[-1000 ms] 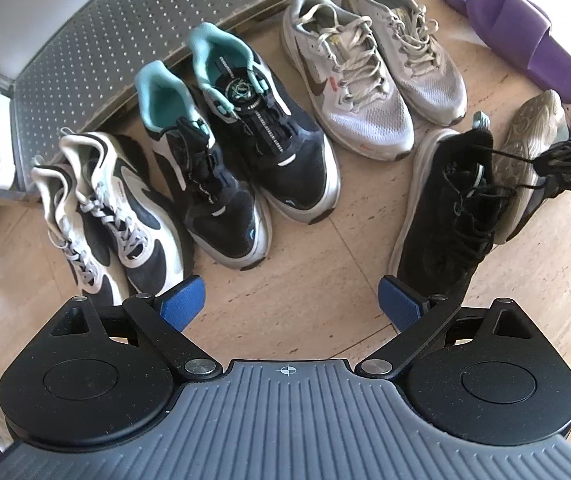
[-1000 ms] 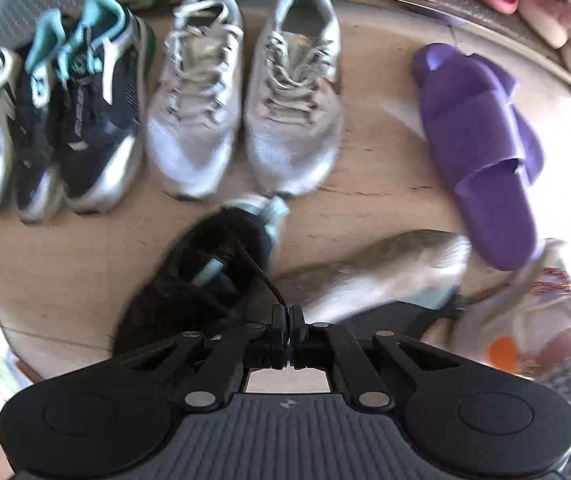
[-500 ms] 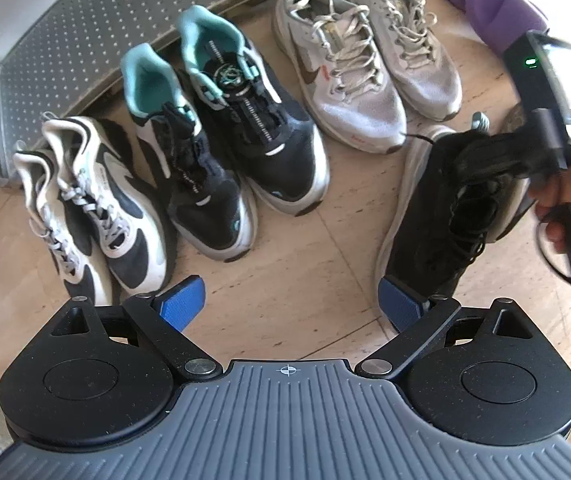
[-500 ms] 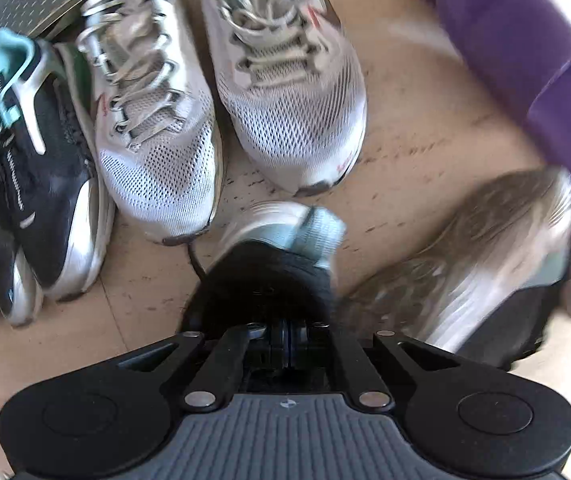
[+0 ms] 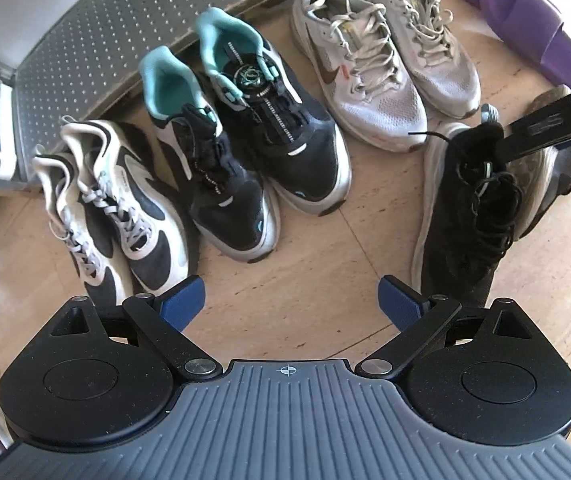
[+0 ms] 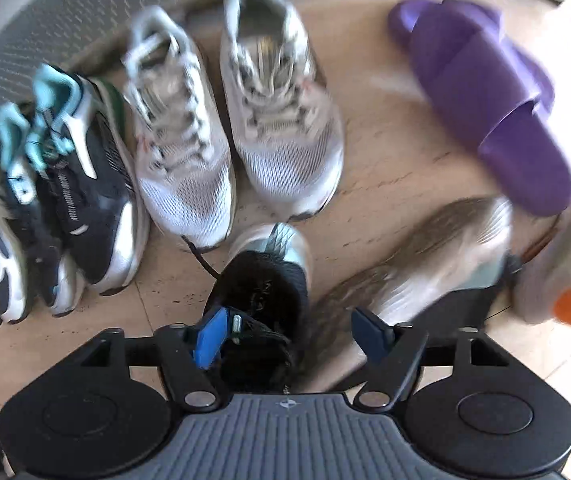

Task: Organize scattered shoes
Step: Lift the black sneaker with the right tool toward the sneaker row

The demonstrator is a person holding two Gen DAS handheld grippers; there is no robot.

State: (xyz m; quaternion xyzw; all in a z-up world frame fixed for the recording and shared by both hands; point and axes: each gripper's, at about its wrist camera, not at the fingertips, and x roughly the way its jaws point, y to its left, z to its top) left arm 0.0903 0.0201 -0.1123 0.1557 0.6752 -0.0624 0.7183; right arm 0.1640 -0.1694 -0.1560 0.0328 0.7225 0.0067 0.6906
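My left gripper (image 5: 291,300) hangs with fingers apart over bare floor (image 5: 317,280), three sneaker pairs lined up beyond. My right gripper (image 6: 285,334) is opening its fingers over the black sneaker (image 6: 263,304), which stands on the floor just below the grey pair (image 6: 229,132).

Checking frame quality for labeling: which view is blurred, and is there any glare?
Left wrist view: sharp, grey sneakers crisp, only fisheye bending at the edges. Right wrist view: motion-smeared, grey sneakers streaked, purple slipper soft, top right corner washed out by sunlight.
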